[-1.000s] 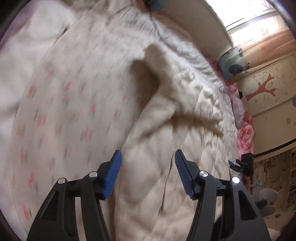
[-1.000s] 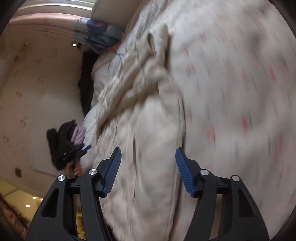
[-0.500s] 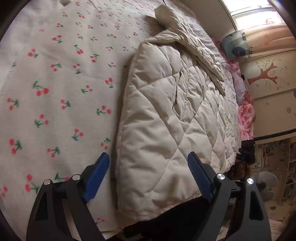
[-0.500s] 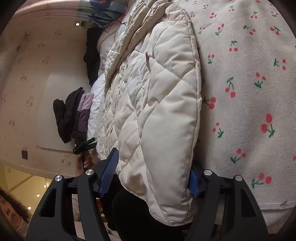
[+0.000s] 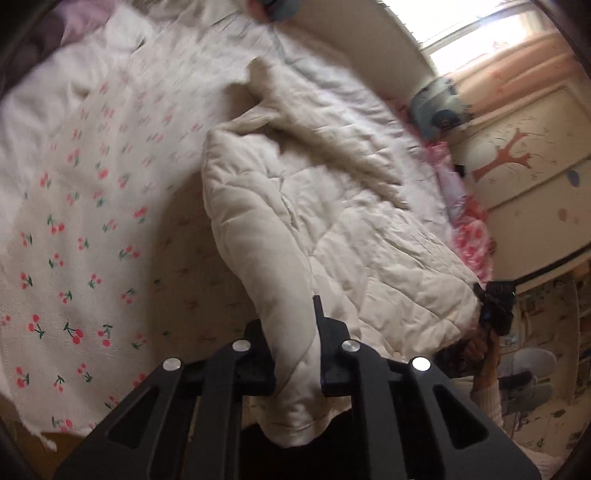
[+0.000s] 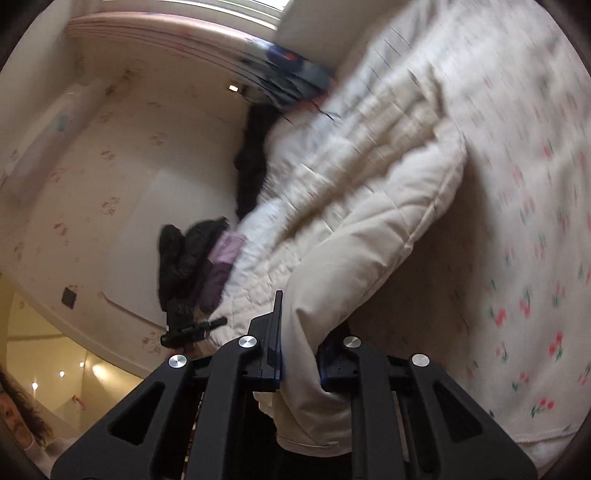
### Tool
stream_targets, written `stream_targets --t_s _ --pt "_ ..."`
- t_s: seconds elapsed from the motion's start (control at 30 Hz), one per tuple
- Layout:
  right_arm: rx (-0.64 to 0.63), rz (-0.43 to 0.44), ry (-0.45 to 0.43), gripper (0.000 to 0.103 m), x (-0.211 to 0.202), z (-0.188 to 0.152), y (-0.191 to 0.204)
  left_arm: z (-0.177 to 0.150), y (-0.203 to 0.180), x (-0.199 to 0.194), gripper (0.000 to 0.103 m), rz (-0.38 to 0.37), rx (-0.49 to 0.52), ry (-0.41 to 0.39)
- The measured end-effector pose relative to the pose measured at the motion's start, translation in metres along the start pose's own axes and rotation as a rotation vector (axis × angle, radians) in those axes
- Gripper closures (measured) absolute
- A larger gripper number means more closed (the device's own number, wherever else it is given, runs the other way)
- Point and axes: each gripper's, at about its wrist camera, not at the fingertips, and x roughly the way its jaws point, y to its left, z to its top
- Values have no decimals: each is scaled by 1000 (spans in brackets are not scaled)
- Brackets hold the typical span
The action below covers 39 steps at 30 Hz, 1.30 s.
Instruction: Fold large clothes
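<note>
On bed: cream quilted puffer coat (image 5: pixel 332 206) spread over cherry-print white bedsheet (image 5: pixel 74 236).
Left gripper (image 5: pixel 293 354): jaws just clamped on coat hem.
Right gripper (image 6: pixel 299 354): jaws just clamped likewise.
Risk: slick padding slipping out, fold skewing.

A bed under a cherry-print sheet (image 5: pixel 74 229) fills the left of the left wrist view. At upper right a bright window (image 5: pixel 476 29) glows above peach curtains (image 5: pixel 517 70). Below them stands a cream wardrobe painted with a tree (image 5: pixel 506 158). The right wrist view shows patterned wallpaper (image 6: pixel 110 155).
</note>
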Motion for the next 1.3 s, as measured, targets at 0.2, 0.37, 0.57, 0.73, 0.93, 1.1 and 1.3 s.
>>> stream_targets --t_s 0.2,0.37,0.57,0.73,0.93,1.1,1.3 --pt "-22 -14 -51 90 -51 5 8 -30 -53 -27 88 -102 90 15" --pt "129 -298 154 84 -57 -56 -82 -75 -16 24 79 10 85 221" --pt "61 -384 30 75 -95 -57 -68 -70 7 -21 44 73 51 127" --pt "-88 -279 24 53 -39 15 -32 -15 -31 -13 28 -32 164 -23" --pt "-118 -565 383 54 76 10 -93 -14 3 128 28 61 143 239" --pt "-212 -429 249 54 76 47 -56 19 -24 106 29 27 213 143" --pt "-343 -455 68 27 152 152 -27 127 -75 124 10 35 304 -185"
